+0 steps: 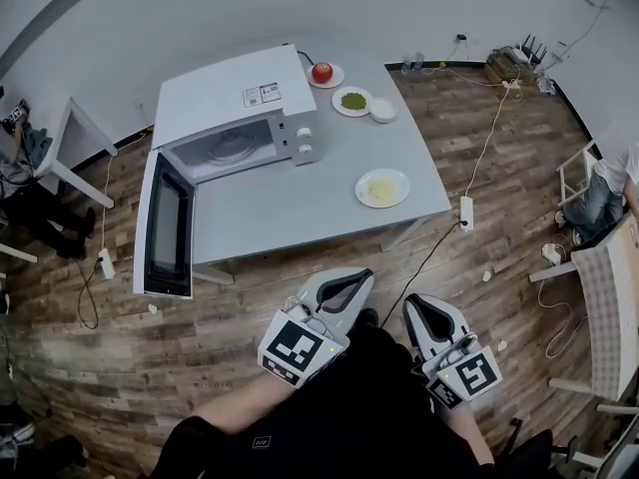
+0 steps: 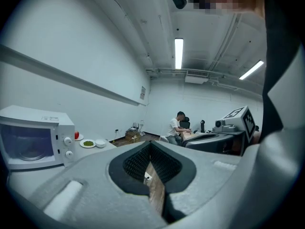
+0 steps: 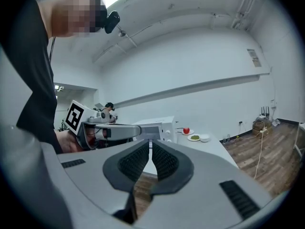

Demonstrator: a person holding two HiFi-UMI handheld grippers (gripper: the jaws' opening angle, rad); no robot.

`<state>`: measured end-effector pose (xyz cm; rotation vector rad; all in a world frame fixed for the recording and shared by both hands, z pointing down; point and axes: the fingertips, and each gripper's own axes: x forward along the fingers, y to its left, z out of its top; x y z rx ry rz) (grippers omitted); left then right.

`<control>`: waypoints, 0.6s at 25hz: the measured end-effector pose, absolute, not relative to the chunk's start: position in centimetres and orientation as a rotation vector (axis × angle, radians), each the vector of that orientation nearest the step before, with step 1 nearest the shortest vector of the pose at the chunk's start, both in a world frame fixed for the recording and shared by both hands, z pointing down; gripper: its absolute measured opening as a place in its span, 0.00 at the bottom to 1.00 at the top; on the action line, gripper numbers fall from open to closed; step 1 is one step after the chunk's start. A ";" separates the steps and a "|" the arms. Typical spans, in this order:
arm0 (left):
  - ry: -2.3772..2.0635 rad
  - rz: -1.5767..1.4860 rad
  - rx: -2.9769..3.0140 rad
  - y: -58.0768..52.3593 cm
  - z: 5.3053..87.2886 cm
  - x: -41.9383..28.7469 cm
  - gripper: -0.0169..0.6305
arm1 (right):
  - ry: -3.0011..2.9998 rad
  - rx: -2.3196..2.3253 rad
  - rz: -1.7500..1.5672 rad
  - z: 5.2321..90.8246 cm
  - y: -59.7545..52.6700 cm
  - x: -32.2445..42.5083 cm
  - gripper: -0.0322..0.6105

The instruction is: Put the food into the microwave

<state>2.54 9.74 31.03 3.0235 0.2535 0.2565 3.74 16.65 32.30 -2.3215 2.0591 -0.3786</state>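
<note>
Food sits on 3 white plates on the grey table [image 1: 300, 208], right of the white microwave [image 1: 225, 93], whose door [image 1: 168, 230] hangs open; pale yellow food [image 1: 382, 188] lies nearest the front edge; green food [image 1: 352, 100] and a red apple [image 1: 321, 72] lie at the far edge beside a white bowl [image 1: 382, 111]; left gripper [image 1: 361, 277] and right gripper [image 1: 412, 305], both apart from the table, have jaws closed together on nothing.
</note>
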 end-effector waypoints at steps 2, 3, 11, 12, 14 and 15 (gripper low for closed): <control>0.244 0.293 3.024 9.0 31.9 4.3 0.04 | 2.078 -2.302 -0.392 32.9 15.6 5.6 0.08; 0.240 0.311 3.035 8.5 32.1 5.4 0.04 | 2.090 -2.291 -0.390 33.1 14.9 6.8 0.08; 0.112 0.408 3.064 4.4 32.9 13.8 0.04 | 2.215 -2.193 -0.390 34.4 10.7 15.3 0.08; 0.089 0.427 3.060 4.0 33.3 14.7 0.04 | 2.233 -2.178 -0.405 34.9 10.4 16.1 0.08; 0.048 0.463 3.057 3.1 34.3 16.3 0.04 | 2.278 -2.153 -0.433 36.2 9.5 17.5 0.08; 0.031 0.481 3.052 2.5 34.9 17.0 0.04 | 2.296 -2.145 -0.455 37.0 9.0 18.1 0.08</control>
